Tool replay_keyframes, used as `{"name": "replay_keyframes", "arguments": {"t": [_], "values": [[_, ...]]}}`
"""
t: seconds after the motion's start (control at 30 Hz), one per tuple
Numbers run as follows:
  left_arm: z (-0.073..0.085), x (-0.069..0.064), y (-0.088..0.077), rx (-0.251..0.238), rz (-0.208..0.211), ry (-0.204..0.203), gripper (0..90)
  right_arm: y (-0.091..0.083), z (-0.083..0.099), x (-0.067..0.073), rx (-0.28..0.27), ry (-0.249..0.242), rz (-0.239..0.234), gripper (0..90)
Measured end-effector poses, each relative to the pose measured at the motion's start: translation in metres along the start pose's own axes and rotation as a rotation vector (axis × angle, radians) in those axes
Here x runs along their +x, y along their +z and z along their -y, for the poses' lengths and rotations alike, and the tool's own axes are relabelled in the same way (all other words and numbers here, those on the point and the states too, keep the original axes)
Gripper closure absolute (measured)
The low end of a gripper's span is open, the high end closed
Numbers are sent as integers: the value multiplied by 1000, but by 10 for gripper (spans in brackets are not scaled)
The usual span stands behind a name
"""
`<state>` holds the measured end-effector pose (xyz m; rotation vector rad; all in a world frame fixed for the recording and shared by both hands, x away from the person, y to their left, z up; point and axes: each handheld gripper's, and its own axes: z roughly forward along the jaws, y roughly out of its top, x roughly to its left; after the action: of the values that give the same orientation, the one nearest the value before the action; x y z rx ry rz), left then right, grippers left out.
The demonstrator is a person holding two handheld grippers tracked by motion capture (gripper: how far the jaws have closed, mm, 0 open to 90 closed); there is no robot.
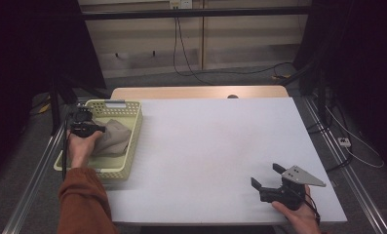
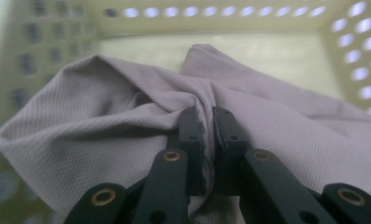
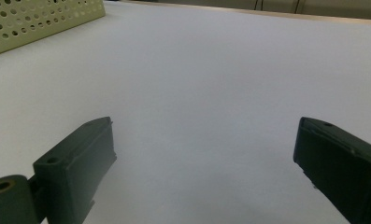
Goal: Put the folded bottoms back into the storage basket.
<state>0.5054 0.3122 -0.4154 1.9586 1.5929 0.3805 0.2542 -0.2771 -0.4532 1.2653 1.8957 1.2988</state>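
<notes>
Jaws of the left gripper (image 1: 99, 129) are reaching into the pale yellow perforated plastic basket (image 1: 132, 141) at the left edge of the white worktop (image 1: 215, 146) in the high view, over a crumpled grey-beige knit cloth (image 1: 115, 139); the right gripper (image 1: 266, 176) is resting near the front right corner, its jaws spread and holding nothing. Seen in the left gripper view, the jaws are pinching a fold of the cloth (image 2: 103, 102), which is lying inside the basket (image 2: 351, 42). Seen in the right gripper view, open jaws are facing bare worktop (image 3: 211, 70), the basket (image 3: 38, 18) well apart. Judged so, the grasp appears made; lifting the cloth out is probably remaining.
</notes>
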Motion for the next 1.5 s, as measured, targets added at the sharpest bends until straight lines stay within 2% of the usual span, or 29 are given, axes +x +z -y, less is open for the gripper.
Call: {"name": "replay_keyframes", "arguments": {"t": [0.03,0.13,0.17,0.23,0.3,0.37,0.43,0.53,0.57,0.6,0.63,0.67,0.7,0.8,0.9,1.03,1.1,1.13,1.2,1.33,1.4,1.5], "values": [[-1,-2,2,-3,8,5,836,0,0,0,0,-2,0,49],[-6,-12,5,4,-34,33,836,0,0,0,-1,1,-1,49],[-7,-13,6,0,-29,37,836,0,0,0,1,2,-1,49],[-8,-14,8,-22,-2,14,835,0,0,-1,1,2,-1,49],[-8,-13,9,-24,-5,11,835,0,0,-1,2,3,-2,49],[-8,-11,6,-25,-22,29,836,0,0,-1,0,1,-2,50],[-8,-9,3,-17,-47,25,837,0,0,-1,1,2,-2,50],[-10,-3,-2,-32,-109,29,837,0,0,-1,1,3,-2,50],[-11,-1,-3,-46,-111,21,837,0,0,-1,3,3,-1,50],[-12,2,-3,-63,-101,14,837,1,0,0,3,2,-1,50],[-12,6,-4,-63,-92,30,837,1,0,-1,5,0,-1,50],[-11,7,-1,-95,-86,0,836,1,0,-1,3,-1,-1,50],[-11,8,3,-95,-81,-7,837,2,0,0,3,1,-1,50],[-15,4,9,-84,-60,45,836,2,0,-1,4,-1,-1,50],[-20,-3,13,-55,6,51,836,3,0,-1,7,1,0,51],[-23,-22,21,-24,14,137,836,2,0,0,5,-3,-2,51],[-24,-28,20,-25,34,134,836,2,0,0,4,-1,-2,51],[-24,-28,19,-21,28,146,836,2,0,-1,4,0,-2,51],[-24,-24,18,-29,14,143,836,2,0,-1,5,0,-3,51],[-26,-12,16,-61,-57,84,828,2,0,0,4,-2,-3,52],[-25,-9,14,-54,-99,79,826,2,0,-1,4,0,-2,52],[-22,-8,11,-54,-88,88,742,1,0,-1,5,-2,-3,52]]}}
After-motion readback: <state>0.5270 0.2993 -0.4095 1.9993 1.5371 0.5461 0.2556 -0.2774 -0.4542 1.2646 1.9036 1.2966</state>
